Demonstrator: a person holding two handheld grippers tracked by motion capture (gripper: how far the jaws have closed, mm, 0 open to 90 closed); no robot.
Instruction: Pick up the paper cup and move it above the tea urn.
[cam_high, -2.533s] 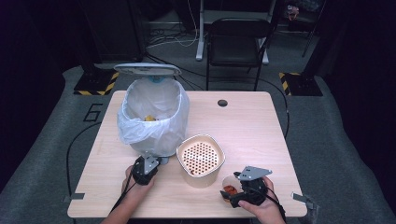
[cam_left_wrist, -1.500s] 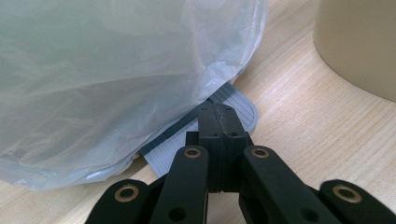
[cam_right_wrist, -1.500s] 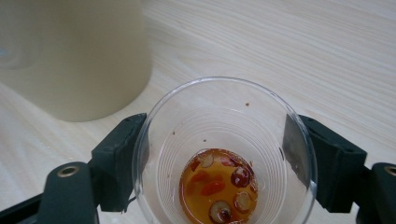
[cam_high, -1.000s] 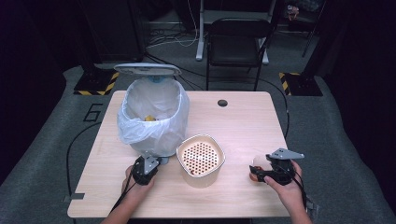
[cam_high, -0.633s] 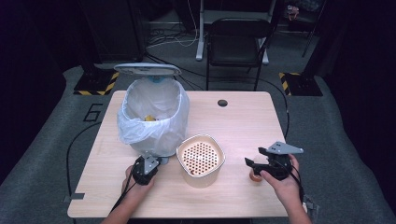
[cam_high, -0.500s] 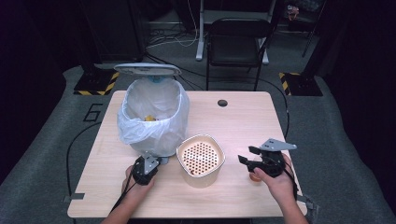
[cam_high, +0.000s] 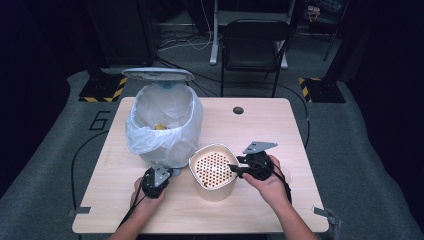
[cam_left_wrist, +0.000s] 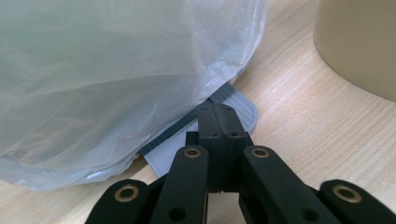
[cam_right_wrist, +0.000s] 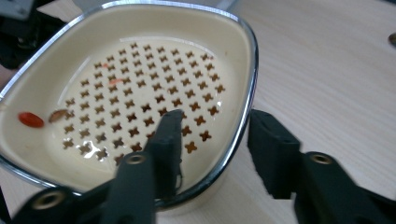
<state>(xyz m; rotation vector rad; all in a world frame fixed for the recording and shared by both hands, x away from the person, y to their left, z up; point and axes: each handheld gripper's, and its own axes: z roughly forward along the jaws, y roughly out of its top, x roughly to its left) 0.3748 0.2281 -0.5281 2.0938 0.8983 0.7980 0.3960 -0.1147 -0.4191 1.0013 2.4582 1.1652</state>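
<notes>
While astride right tool (cam_right_wrist: 212, 135): strainer tub (cam_high: 214, 172) upright, mouth skyward.

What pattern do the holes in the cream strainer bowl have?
Small cross-shaped holes in rows in the cream strainer bowl, clearest in the right gripper view.

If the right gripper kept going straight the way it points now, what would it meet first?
The right gripper already straddles the near wall of the cream plastic strainer bowl with the perforated insert, one jaw inside, one outside. Its jaws have just been closing. Going on, it would probably meet that chrome-edged rim first; depth is unclear.
</notes>
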